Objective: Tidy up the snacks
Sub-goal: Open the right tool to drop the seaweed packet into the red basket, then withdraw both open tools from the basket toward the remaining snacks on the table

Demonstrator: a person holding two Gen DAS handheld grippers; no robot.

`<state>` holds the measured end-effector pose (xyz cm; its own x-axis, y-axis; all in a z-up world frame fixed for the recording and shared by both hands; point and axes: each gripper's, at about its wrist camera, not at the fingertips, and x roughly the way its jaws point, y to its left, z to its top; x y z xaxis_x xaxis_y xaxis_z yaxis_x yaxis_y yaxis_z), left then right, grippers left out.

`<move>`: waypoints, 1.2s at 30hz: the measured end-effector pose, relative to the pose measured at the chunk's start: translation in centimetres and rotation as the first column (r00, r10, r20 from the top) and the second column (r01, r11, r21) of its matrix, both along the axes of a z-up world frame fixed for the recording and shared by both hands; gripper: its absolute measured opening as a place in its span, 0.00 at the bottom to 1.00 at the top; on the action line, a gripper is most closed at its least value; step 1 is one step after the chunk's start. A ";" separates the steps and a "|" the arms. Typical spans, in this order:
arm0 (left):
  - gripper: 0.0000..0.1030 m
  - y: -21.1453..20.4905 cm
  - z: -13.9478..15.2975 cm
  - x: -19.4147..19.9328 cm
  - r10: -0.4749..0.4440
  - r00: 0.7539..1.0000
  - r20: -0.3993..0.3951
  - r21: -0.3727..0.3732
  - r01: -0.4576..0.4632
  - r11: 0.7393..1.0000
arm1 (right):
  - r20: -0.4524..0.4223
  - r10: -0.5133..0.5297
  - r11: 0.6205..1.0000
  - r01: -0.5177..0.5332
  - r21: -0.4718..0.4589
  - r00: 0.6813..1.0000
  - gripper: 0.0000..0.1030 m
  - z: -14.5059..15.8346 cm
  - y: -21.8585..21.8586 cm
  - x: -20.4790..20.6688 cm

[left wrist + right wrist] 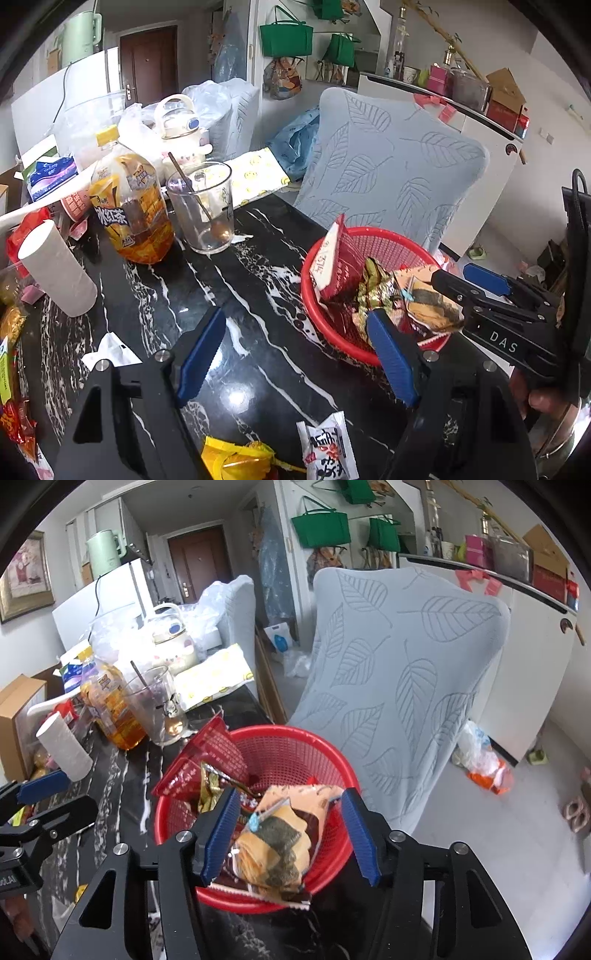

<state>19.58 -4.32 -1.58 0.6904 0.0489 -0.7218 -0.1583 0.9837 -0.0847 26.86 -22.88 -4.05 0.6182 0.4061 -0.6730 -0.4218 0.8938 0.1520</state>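
Note:
A red mesh basket [280, 734] stands on the black marble table [258, 266] and holds a red packet [210, 753], a gold-wrapped snack [208, 786] and others. My right gripper [288, 834] hangs over the basket's near rim. A peach seaweed snack packet [273, 845] lies between its blue pads, and the right pad stands clear of it. My left gripper [295, 358] is open over bare table left of the basket [314, 295], with nothing between its fingers. A white snack packet [327, 448] and a yellow one [236, 458] lie just below it.
Behind the left gripper stand an iced tea bottle [133, 214], a glass mug with a spoon [205, 210] and a paper roll [57, 269]. More wrappers crowd the table's left edge [14, 369]. A leaf-patterned chair back [406, 664] rises right behind the basket.

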 end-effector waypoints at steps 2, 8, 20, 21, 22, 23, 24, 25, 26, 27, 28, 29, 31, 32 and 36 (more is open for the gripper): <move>0.76 -0.3 0.1 -0.3 -0.009 1.000 -0.002 0.004 0.009 1.000 | -0.003 -0.003 1.000 0.003 -0.006 1.000 0.55 0.0 -0.2 -0.4; 0.76 -1.3 1.0 -1.5 -0.025 1.000 0.012 0.024 0.025 0.999 | -0.009 -0.007 1.000 0.007 -0.008 1.000 0.55 0.5 -1.0 -1.9; 0.76 -1.9 4.3 -5.4 -0.032 0.996 0.088 0.045 0.028 0.999 | 0.046 0.005 1.000 -0.005 0.010 0.999 0.56 3.7 -1.7 -6.1; 0.76 -1.9 4.5 -5.8 -0.033 0.995 0.094 0.048 0.028 0.998 | 0.054 0.004 1.000 -0.005 0.009 0.999 0.56 4.0 -1.7 -6.4; 0.76 -1.8 4.7 -6.2 -0.033 0.994 0.101 0.051 0.028 0.998 | 0.063 0.003 1.000 -0.004 0.009 0.998 0.57 4.3 -1.7 -6.8; 0.76 -1.9 5.0 -6.7 -0.033 0.993 0.109 0.053 0.027 0.998 | 0.071 0.002 1.000 -0.002 0.010 0.997 0.57 4.7 -1.7 -7.3; 0.76 -1.9 5.2 -7.0 -0.034 0.993 0.114 0.054 0.028 0.998 | 0.078 0.001 1.000 -0.002 0.011 0.997 0.57 5.0 -1.7 -7.6; 0.76 -1.9 5.4 -7.4 -0.037 0.992 0.122 0.055 0.030 0.998 | 0.084 0.003 1.000 -0.004 0.012 0.996 0.57 5.2 -1.8 -8.0; 0.76 -1.9 5.6 -7.9 -0.041 0.990 0.132 0.057 0.034 0.998 | 0.092 0.004 1.000 -0.005 0.013 0.996 0.58 5.5 -1.8 -8.5; 0.76 -1.9 5.7 -8.3 -0.044 0.990 0.137 0.059 0.036 0.998 | 0.098 0.004 1.000 -0.005 0.014 0.995 0.58 5.7 -1.8 -8.8; 0.76 -1.8 5.8 -8.7 -0.046 0.989 0.141 0.061 0.037 0.997 | 0.103 0.004 1.000 -0.006 0.015 0.995 0.59 6.0 -1.8 -9.3; 0.76 -1.8 6.0 -9.1 -0.047 0.988 0.145 0.060 0.039 0.997 | 0.108 0.006 1.000 -0.008 0.017 0.994 0.61 6.3 -1.7 -9.8; 0.76 -1.7 6.2 -9.9 -0.049 0.987 0.154 0.060 0.040 0.997 | 0.121 0.011 1.000 -0.014 0.023 0.993 0.63 6.8 -1.7 -10.9; 0.76 -1.7 6.3 -10.5 -0.048 0.986 0.162 0.066 0.038 0.997 | 0.132 0.014 1.000 -0.017 0.023 0.991 0.63 7.2 -1.7 -11.6; 0.76 -1.6 6.6 -12.0 -0.052 0.983 0.174 0.064 0.041 0.997 | 0.161 0.020 0.999 -0.023 0.022 0.987 0.68 8.1 -1.6 -13.8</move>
<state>7.57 -5.92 5.01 0.8087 0.0532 -0.5859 -0.1003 0.9938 -0.0482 13.07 -24.46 4.02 0.7087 0.4351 -0.5553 -0.4617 0.8813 0.1013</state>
